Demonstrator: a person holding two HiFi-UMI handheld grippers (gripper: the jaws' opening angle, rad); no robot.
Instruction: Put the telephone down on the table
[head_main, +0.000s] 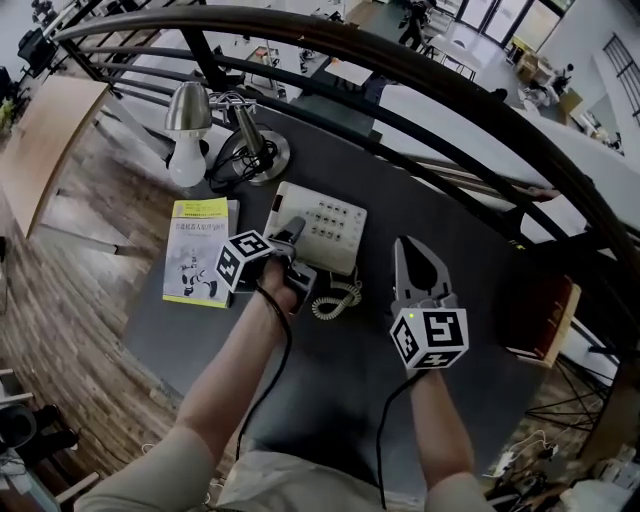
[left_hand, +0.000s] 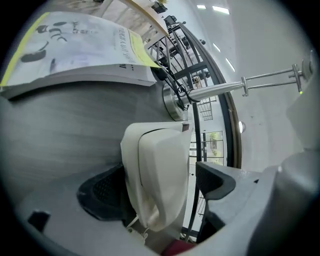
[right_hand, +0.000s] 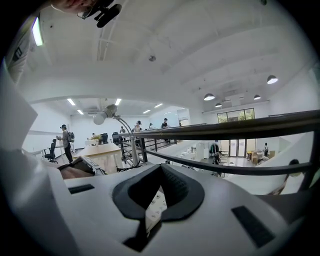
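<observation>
Handset at the telephone, left gripper around it

The left gripper (head_main: 286, 246) is spread around the cream handset (left_hand: 157, 175) above the telephone base (head_main: 328, 228) on the table (head_main: 350, 385). A narrow gap shows on one side. The right gripper (head_main: 410, 248) is pressed together and empty beside it.

— Where is there open room on the table (head_main: 330, 400)?
— The near part, in front of the telephone (head_main: 322, 228), and the wide stretch to its right, up to the brown box (head_main: 545, 312) at the edge.
— And the left?
— Tight. The booklet (head_main: 200, 250) lies just beside the telephone. Behind it stands the lamp (head_main: 188, 110) with a tangle of cable (head_main: 225, 160) (the railing (head_main: 300, 20) closes the far side). The coiled cord (head_main: 335, 298) lies between the left gripper (head_main: 290, 238) and the right gripper (head_main: 408, 250).
</observation>
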